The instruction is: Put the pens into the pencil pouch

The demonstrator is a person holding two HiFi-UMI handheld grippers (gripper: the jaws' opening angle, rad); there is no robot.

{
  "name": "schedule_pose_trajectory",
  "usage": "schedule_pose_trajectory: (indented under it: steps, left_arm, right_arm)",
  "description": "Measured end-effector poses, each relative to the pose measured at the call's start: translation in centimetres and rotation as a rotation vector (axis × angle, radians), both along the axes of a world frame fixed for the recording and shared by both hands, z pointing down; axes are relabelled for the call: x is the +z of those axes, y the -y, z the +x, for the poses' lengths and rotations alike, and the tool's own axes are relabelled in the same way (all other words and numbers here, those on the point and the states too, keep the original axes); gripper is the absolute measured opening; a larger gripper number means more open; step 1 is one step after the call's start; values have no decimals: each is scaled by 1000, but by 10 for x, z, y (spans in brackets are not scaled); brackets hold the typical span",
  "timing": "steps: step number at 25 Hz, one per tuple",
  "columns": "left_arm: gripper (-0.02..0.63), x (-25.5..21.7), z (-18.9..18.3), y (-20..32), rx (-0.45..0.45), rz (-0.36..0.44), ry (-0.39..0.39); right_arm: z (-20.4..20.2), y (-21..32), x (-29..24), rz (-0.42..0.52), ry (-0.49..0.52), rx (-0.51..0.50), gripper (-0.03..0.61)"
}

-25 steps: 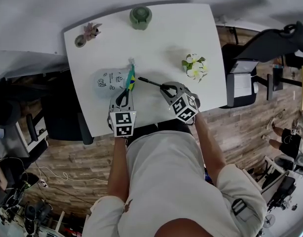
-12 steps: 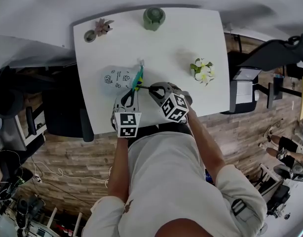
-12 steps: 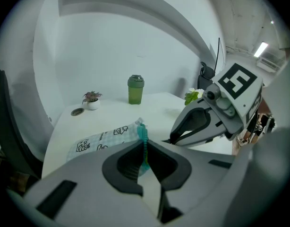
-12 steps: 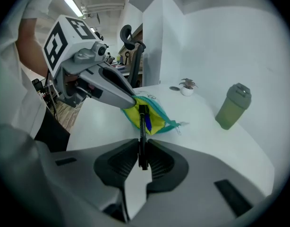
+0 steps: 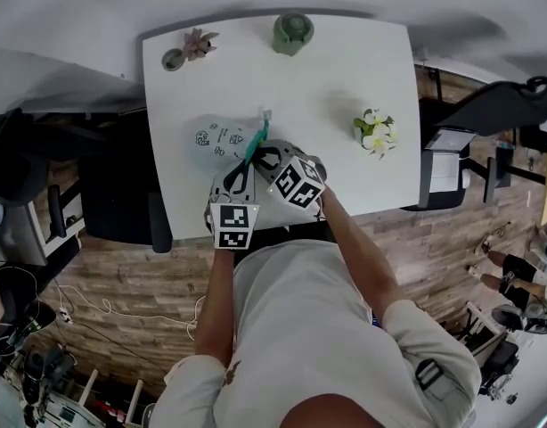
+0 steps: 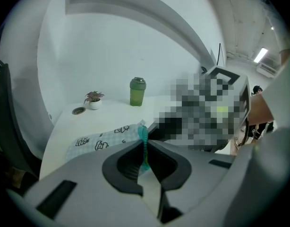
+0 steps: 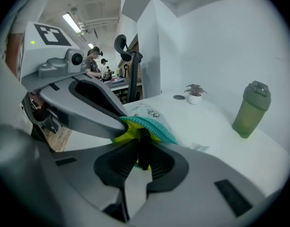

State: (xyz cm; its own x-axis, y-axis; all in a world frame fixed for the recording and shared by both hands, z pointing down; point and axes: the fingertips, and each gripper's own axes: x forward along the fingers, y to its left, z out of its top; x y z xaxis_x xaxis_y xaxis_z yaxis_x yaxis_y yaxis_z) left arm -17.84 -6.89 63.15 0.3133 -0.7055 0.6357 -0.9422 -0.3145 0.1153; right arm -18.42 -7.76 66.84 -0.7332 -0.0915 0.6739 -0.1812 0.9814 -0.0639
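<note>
Near the table's (image 5: 345, 87) edge closest to the person, toward its left side, the pencil pouch (image 5: 222, 138) is laid down. It is pale, with small dark drawings printed on it, and its teal zipper edge is turned toward the two grippers.

The left gripper (image 6: 145, 149) is clenched on that teal edge, which is pinched thin between its jaws. The right gripper (image 7: 143, 148) is held close beside the left one, and its jaws are clamped tight on a dark pen (image 7: 143, 157). The pen is pointed at the pouch's open mouth, where yellow lining can be seen under the teal edge. How far the pen's tip is inside cannot be told. From the head view, both marker cubes are seen side by side over the near edge.

At the far edge a green bottle (image 5: 293, 32) is stood upright. At the far left corner a small potted plant (image 5: 200, 43) is set, with a small round thing (image 5: 173, 59) just beside it. Near the right edge a bunch of white flowers (image 5: 374, 132) is placed, well apart from the pouch.
</note>
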Motion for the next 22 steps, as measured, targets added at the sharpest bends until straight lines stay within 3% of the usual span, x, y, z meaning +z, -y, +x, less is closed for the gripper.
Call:
schedule_pose_trajectory:
  steps: [7, 11, 14, 22]
  left_arm:
    - [17, 11, -6, -1, -25, -24, -83]
    - [20, 22, -7, -1, -16, -31, -70]
    - [28, 26, -2, -2, 25, -37, -44]
    - [151, 17, 7, -9, 95, -19, -37]
  right_arm:
    - [-13, 2, 11, -27, 47, 69, 69]
    - [-3, 2, 13, -22, 37, 94, 157]
    - [10, 1, 12, -14, 26, 101, 186]
    - [53, 2, -12, 24, 55, 229, 239]
